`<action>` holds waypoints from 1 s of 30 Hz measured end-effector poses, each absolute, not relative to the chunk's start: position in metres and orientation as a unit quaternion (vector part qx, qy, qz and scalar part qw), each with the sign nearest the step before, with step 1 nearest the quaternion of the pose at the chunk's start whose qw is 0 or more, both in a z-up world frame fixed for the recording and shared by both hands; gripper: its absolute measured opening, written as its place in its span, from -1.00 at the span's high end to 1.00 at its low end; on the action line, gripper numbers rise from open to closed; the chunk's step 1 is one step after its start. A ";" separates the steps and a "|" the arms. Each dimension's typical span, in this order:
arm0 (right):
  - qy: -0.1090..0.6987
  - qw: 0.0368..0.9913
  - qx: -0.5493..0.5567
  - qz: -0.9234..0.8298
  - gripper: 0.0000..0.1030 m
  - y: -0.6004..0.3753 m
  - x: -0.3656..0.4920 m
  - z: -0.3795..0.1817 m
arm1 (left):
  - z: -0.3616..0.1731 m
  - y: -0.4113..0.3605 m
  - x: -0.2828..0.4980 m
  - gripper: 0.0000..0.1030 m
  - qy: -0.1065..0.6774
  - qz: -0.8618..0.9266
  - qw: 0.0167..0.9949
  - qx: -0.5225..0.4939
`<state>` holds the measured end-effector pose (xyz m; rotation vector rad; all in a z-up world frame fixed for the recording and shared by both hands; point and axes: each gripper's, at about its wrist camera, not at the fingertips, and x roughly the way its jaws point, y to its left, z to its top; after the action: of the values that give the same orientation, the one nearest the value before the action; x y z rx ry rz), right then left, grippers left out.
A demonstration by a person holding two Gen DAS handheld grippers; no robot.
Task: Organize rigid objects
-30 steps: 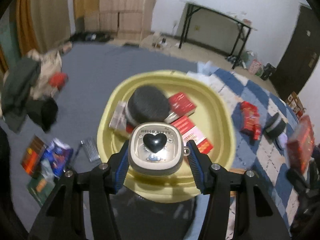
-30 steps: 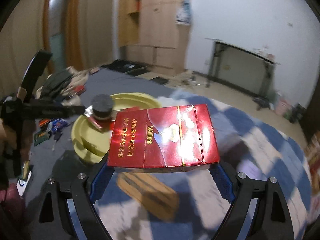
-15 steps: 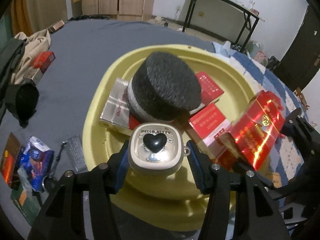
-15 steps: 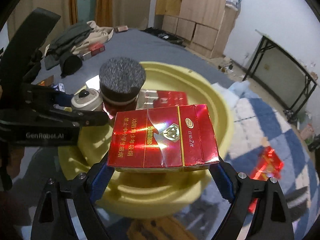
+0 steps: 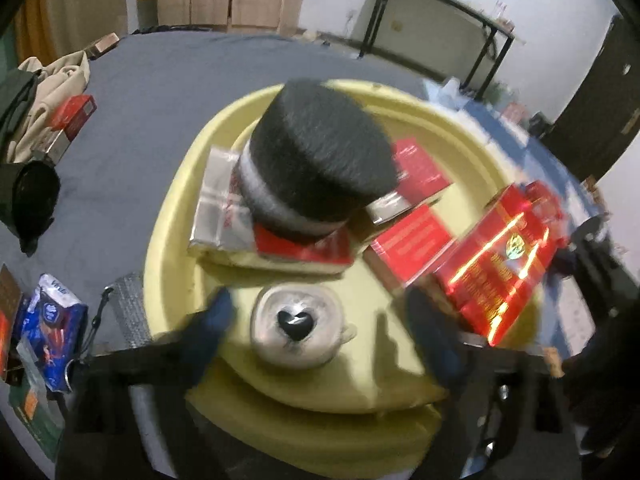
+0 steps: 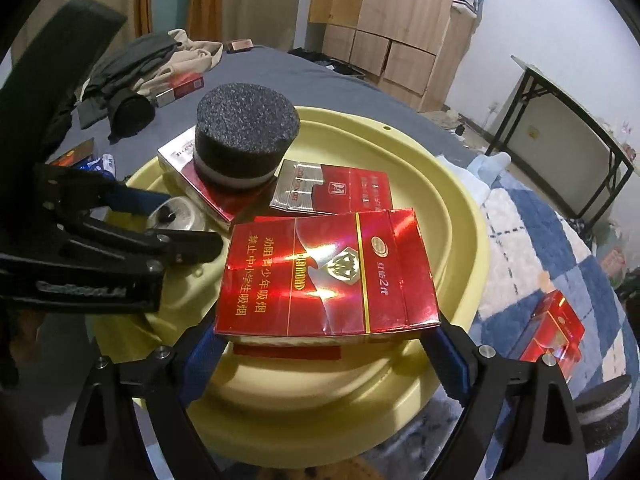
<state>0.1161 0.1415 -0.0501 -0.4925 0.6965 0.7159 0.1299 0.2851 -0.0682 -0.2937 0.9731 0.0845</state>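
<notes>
The left gripper [image 5: 316,328] has just been opening: its jaws stand wide and released, and the tin [image 5: 298,322] lies loose between them on the basin [image 6: 452,216] floor, touching neither pad. The right gripper [image 6: 320,344] is clenched on the red pack [image 6: 326,272], held flat with its long axis running across from jaw to jaw, low over the basin's near side. The open floor lies just below and ahead of these jaws, beside the other packs [image 6: 332,194]. Both grippers tilt steeply down, the left one crossing in front.
</notes>
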 end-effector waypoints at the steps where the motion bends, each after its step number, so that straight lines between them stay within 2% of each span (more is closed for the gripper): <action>1: 0.324 0.850 -0.235 0.343 -0.82 0.140 0.112 -0.047 | -0.063 0.285 0.127 -0.96 0.459 0.044 0.876 -0.141; 5: 0.299 0.861 -0.233 0.340 -0.99 0.120 0.093 -0.031 | -0.040 0.282 0.115 -1.00 0.436 0.055 0.889 -0.129; 10: 0.286 0.891 -0.165 0.311 -0.99 0.064 0.064 0.002 | 0.003 0.257 0.102 -1.00 0.406 0.053 0.904 -0.123; 18: 0.300 0.932 -0.072 0.187 -0.99 -0.074 -0.011 0.040 | 0.070 0.175 0.070 -1.00 0.349 0.005 0.934 -0.077; 25: 0.292 0.947 -0.037 0.130 -0.99 -0.167 -0.092 0.047 | 0.053 0.113 0.041 -1.00 0.379 -0.067 0.916 -0.113; 30: 0.293 0.952 -0.013 0.093 -0.99 -0.196 -0.126 0.012 | 0.052 0.077 0.019 -1.00 0.369 -0.089 0.924 -0.053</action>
<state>-0.1260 -0.1957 0.0119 -0.0265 0.5954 0.1883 0.0190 0.0773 0.0524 -0.1092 0.7573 -0.1819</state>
